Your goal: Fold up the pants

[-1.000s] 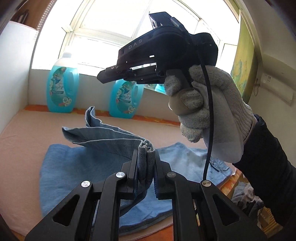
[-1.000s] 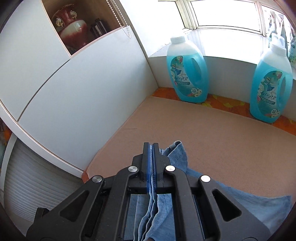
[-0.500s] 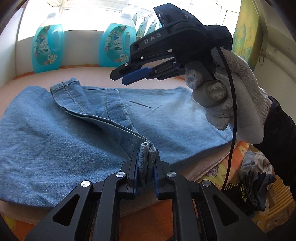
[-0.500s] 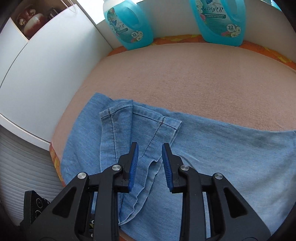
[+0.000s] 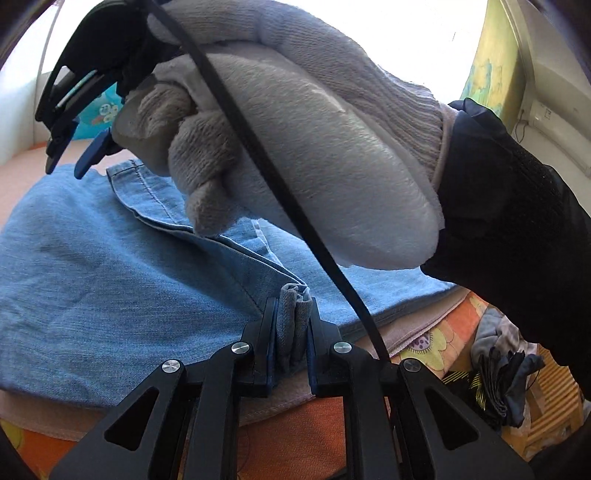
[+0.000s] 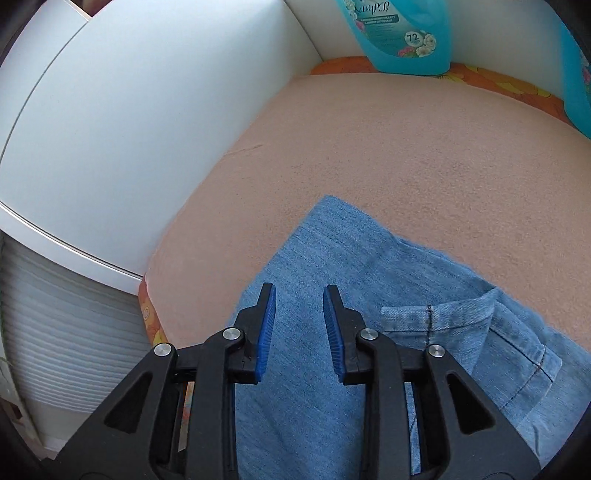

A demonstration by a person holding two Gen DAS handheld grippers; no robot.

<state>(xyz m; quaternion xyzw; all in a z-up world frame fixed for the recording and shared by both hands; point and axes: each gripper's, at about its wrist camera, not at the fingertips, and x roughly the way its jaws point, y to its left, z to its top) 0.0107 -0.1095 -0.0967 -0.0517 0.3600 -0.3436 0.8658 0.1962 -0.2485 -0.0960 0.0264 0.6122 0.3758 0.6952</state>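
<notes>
Blue denim pants [image 5: 110,277] lie flat on a pink-beige blanket [image 6: 406,147], with a leg folded back over them. My left gripper [image 5: 291,306] is shut on a bunched fold of denim at the pants' near edge. My right gripper [image 6: 299,295] hangs open just above the pants' left corner [image 6: 351,251], with nothing between its blue pads. The folded-over leg hem [image 6: 443,317] lies just right of it. In the left wrist view the right gripper [image 5: 68,168] shows at upper left, held by a gloved hand [image 5: 314,147] that hides much of the pants.
A white cabinet wall [image 6: 129,129] borders the blanket on the left. Turquoise detergent bottles [image 6: 399,33] stand at the back. A heap of dark clothes [image 5: 506,373] lies beyond the right edge. A black cable [image 5: 277,177] runs across the gloved hand.
The right gripper let go of the leg hem, opened and dropped low over the pants. The left gripper brought its denim fold down onto the blanket and then held still.
</notes>
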